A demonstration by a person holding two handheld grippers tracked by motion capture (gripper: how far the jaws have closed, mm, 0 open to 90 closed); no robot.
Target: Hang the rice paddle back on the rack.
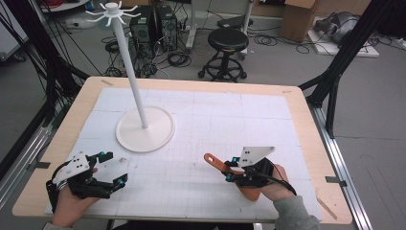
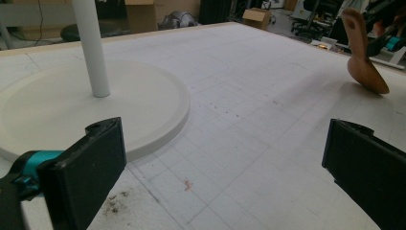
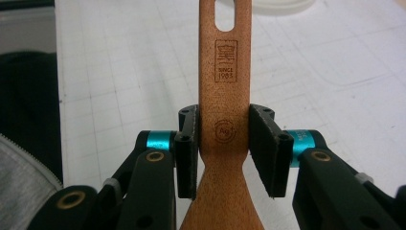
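We judge the step in hand to be hanging the wooden spatula [image 3: 224, 96] on the white stand [image 1: 130, 67], so we should keep its handle squarely pinched, lift it well clear of the desk [image 1: 230, 120] and line its hanging hole up with one of the hooks at the top. The right hand-held gripper [image 3: 224, 143] is clamped on the spatula's neck, near the desk's front edge and well apart from the stand. The left hand-held gripper [image 1: 107, 168] rests by the stand's base, jaws wide apart with nothing between them.
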